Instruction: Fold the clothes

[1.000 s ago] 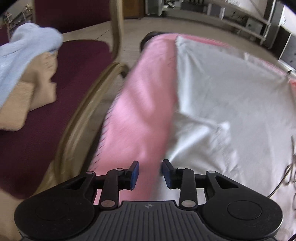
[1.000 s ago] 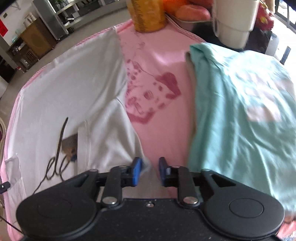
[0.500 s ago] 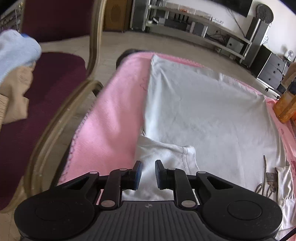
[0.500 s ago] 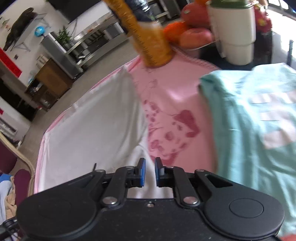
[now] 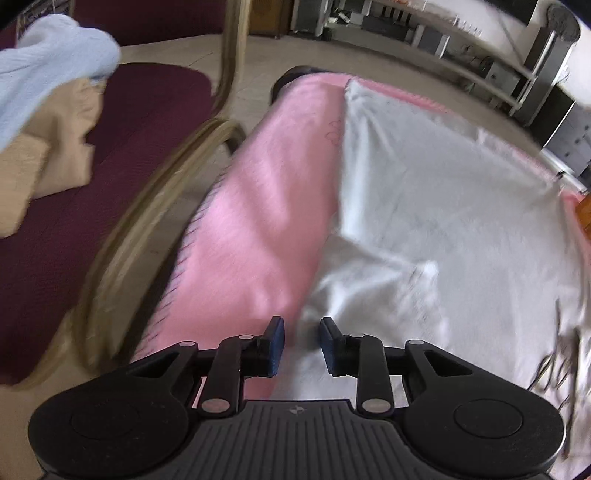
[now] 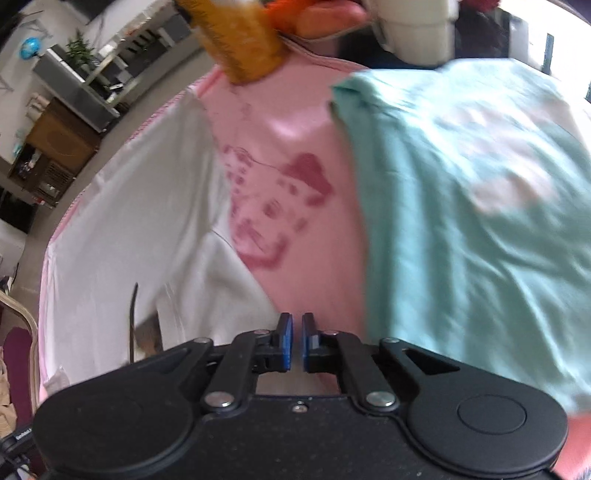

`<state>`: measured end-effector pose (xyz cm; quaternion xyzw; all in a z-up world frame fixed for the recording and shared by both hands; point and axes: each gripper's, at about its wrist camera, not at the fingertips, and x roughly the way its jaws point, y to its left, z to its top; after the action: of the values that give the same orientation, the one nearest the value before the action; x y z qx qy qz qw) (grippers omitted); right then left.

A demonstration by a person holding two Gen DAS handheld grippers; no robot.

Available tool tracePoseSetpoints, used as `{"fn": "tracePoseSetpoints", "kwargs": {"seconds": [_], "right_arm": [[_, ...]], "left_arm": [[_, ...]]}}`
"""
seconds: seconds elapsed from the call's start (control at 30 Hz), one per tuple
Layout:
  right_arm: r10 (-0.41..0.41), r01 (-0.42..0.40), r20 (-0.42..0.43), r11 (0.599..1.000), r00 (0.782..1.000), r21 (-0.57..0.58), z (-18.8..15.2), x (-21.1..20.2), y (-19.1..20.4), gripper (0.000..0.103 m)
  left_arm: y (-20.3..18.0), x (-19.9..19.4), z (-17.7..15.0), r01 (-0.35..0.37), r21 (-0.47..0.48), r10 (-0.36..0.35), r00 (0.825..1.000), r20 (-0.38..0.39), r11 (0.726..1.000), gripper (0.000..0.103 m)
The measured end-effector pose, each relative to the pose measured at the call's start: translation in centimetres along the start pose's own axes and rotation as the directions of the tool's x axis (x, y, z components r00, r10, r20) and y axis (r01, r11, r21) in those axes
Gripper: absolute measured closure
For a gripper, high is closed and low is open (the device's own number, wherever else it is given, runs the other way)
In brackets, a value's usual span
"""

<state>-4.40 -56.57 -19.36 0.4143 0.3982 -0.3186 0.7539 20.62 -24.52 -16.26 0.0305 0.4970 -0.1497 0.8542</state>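
A white shirt (image 5: 443, 206) lies spread on a pink tablecloth (image 5: 266, 206). My left gripper (image 5: 302, 345) hovers over the shirt's near left edge, where white cloth meets pink. Its jaws are opening and the pads press on nothing. In the right wrist view the white shirt (image 6: 140, 229) lies at the left, its sleeve tip ending just beside my right gripper (image 6: 297, 341). That gripper's jaws have closed to a thin slit over the pink cloth (image 6: 295, 155), and I see no fabric between them. A teal shirt (image 6: 461, 221) lies folded at the right.
A wooden chair (image 5: 147, 206) with a maroon seat stands left of the table, holding light blue (image 5: 51, 62) and beige (image 5: 55, 147) clothes. An orange bottle (image 6: 240, 37), a white cup (image 6: 413, 29) and fruit stand at the table's far edge. A wire hanger (image 5: 557, 365) lies on the shirt.
The left view swung toward the shirt and back toward the chair; its jaws narrowed, then widened again. The right jaws closed from a small gap to a slit as the wrist rolled.
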Motion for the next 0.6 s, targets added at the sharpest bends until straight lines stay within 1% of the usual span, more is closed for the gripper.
{"fn": "tracePoseSetpoints", "kwargs": {"seconds": [0.03,0.07,0.1,0.13,0.2,0.27,0.3,0.33,0.4,0.47,0.5,0.6], "right_arm": [[-0.023,0.023,0.025,1.0,0.999,-0.007,-0.4,-0.9,-0.4,0.094],[-0.029,0.03,0.047,0.999,0.998,-0.012,-0.8,-1.6,-0.7,0.093],[-0.005,0.006,0.064,1.0,0.998,-0.011,-1.0,-2.2,-1.0,0.091],[0.032,-0.031,0.073,0.999,0.997,-0.006,-1.2,-2.7,-1.3,0.091],[0.143,-0.144,0.068,0.989,0.987,0.017,-1.3,-2.9,-1.5,0.091],[0.191,-0.192,0.054,0.981,0.98,0.03,-1.2,-2.2,-1.1,0.091],[0.19,-0.191,0.04,0.981,0.981,0.026,-1.1,-1.6,-0.8,0.091],[0.183,-0.184,0.022,0.983,0.983,0.022,-1.1,-1.0,-0.5,0.091],[0.147,-0.147,-0.023,0.989,0.989,0.012,-1.0,0.0,-0.3,0.091],[0.123,-0.123,-0.056,0.992,0.991,0.006,-1.3,0.2,-0.6,0.095],[0.111,-0.111,-0.073,0.994,0.991,0.002,-1.5,0.2,-0.8,0.095],[0.06,-0.063,-0.085,0.997,0.995,-0.033,-2.2,-0.7,-1.4,0.095]], "left_arm": [[0.2,-0.5,-0.5,-0.005,0.004,0.005,1.0,-0.002,1.0,0.075],[0.4,-1.1,-0.9,-0.011,0.008,0.011,1.0,-0.003,1.0,0.077],[0.6,-1.6,-1.4,-0.016,0.013,0.016,1.0,-0.005,1.0,0.082],[0.8,-2.0,-1.8,-0.003,0.014,0.003,1.0,0.0,1.0,0.084],[0.5,-2.2,-2.2,0.008,0.033,-0.008,1.0,0.01,0.999,0.083],[0.1,-1.7,-2.4,-0.025,0.058,0.025,1.0,0.005,0.998,0.081],[-0.1,-1.4,-2.5,-0.044,0.063,0.044,0.999,0.0,0.997,0.076],[-0.1,-1.4,-2.7,-0.055,0.064,0.055,0.998,-0.004,0.996,0.075],[0.1,-1.7,-3.0,-0.069,0.061,0.07,0.998,-0.01,0.996,0.074],[0.5,-2.2,-3.6,-0.075,0.056,0.076,0.997,-0.017,0.996,0.074],[0.6,-2.5,-4.0,-0.078,0.055,0.08,0.997,-0.021,0.995,0.073],[0.4,-3.5,-5.3,-0.106,0.077,0.108,0.994,-0.031,0.991,0.073]]}}
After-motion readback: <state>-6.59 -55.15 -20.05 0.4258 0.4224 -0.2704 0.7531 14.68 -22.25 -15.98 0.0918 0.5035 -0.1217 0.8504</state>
